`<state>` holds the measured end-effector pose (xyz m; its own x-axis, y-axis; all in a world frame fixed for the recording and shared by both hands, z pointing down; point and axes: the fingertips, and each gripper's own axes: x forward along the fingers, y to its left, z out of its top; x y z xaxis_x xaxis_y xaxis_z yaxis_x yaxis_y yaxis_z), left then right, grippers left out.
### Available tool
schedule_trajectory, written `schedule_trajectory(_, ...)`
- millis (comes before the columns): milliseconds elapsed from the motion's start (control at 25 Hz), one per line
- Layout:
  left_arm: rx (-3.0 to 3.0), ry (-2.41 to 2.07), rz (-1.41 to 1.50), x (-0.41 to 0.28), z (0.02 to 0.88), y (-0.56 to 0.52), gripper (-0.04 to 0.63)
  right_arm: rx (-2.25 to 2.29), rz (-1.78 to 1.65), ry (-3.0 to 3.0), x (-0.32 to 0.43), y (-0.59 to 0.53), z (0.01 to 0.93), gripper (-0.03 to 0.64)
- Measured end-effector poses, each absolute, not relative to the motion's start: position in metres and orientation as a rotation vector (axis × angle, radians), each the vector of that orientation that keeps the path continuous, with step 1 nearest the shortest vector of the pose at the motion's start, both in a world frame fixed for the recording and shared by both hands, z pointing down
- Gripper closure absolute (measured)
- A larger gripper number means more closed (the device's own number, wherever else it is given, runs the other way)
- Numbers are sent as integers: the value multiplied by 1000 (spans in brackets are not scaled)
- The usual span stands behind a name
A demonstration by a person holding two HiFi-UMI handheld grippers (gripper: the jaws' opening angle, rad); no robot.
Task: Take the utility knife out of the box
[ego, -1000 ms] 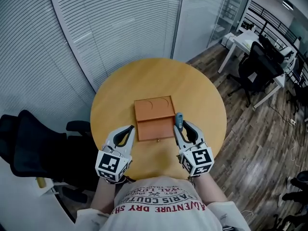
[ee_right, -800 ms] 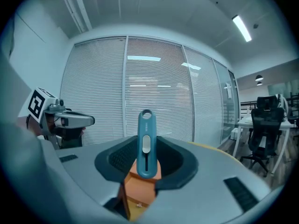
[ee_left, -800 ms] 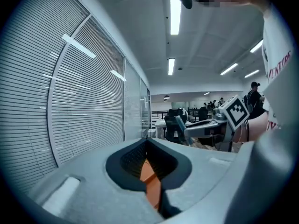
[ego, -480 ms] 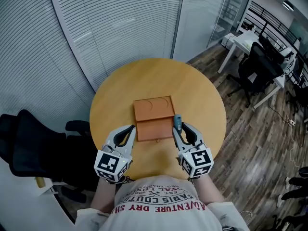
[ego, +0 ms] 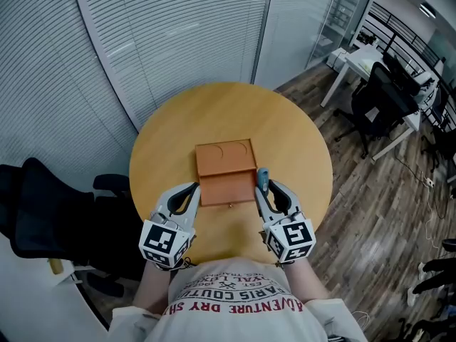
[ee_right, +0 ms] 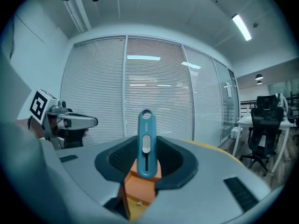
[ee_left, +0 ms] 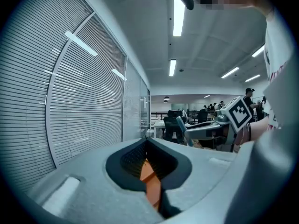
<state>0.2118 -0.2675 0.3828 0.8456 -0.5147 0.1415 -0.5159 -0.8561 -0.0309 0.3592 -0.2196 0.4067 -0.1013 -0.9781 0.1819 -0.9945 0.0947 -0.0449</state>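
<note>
Right tongs [ego: 263, 186] are clamped on the knife [ee_right: 146, 143]. Its blue-green body stands upright between the jaws, hole end up, slider facing the tongs' camera. The knife is out of the box [ego: 226, 191], just off the box's right side, over the near half of the table [ego: 285, 130]. The box sits mid-table, open, with the lid [ego: 225, 157] folded flat toward the far edge and a small catch on the near wall. Left tongs [ego: 195, 189] are closed, tips together, nothing in them. We see the box only through the hollow behind the tips. Their tip is just beside the box's left near corner; we can't tell if it touches.
</note>
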Motion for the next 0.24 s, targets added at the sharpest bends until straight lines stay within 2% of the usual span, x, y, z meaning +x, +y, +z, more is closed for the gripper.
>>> schedule_trajectory(240, 3007, -853, 192, 210, 381, -268, 600, 2034, 238, -2250, 357, -220, 406, 485)
